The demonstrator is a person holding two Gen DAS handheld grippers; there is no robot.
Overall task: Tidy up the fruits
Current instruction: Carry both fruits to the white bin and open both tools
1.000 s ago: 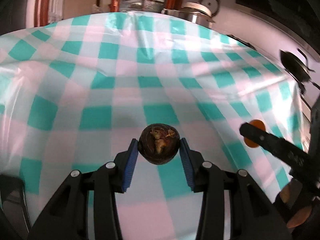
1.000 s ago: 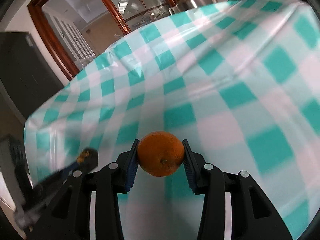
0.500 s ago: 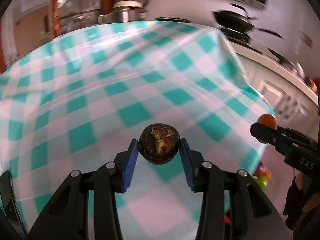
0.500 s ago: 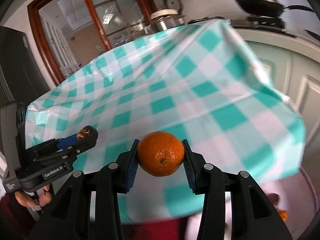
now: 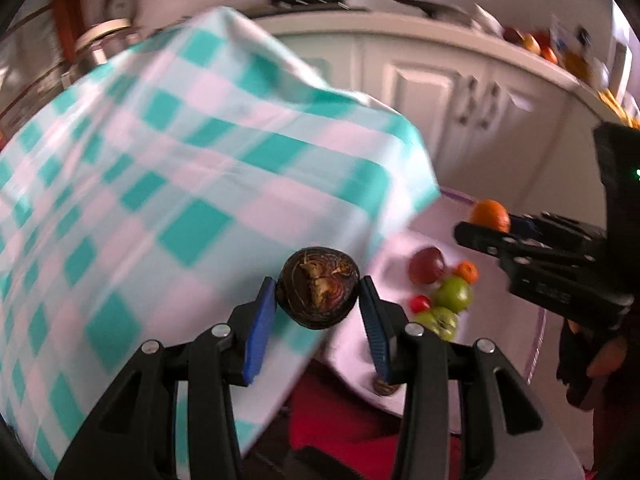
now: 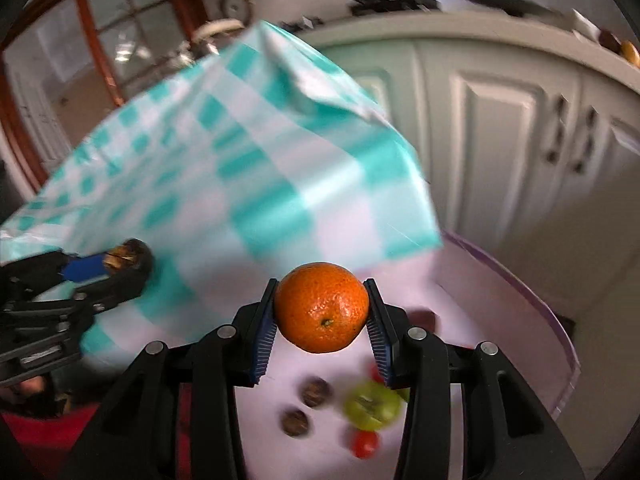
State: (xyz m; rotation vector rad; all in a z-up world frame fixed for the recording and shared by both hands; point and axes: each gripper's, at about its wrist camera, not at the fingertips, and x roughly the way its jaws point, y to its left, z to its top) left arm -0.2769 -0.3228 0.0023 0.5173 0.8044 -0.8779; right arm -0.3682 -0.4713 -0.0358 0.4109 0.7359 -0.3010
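Both claws are loaded: the left gripper (image 5: 319, 305) pinches a dark brown, rough-skinned fruit (image 5: 319, 287) between its blue pads (image 5: 259, 322), while the right gripper (image 6: 321, 314) clamps a bright orange tangerine (image 6: 321, 306) the same way, stem end facing the camera. Neither fruit touches any surface; each hangs in the air in front of the corner of a table draped in a teal-and-white checked cloth (image 5: 168, 184). Below and to the right of that corner sits a low white surface with a purple rim (image 6: 558, 320), where more fruit lies: in the left wrist view a dark red fruit (image 5: 426, 265), a small orange one (image 5: 467, 272), two green fruits (image 5: 453, 294) and a small red one (image 5: 420, 303) cluster close together. The right wrist view shows two small brown fruits (image 6: 316, 393) apart from a blurred green one (image 6: 372, 406) and a red one (image 6: 365, 444). Each gripper appears in the other's view, the tangerine at the right edge of the left camera, the brown fruit at the left edge of the right camera. White cupboard doors (image 6: 496, 128) stand behind, blurred.
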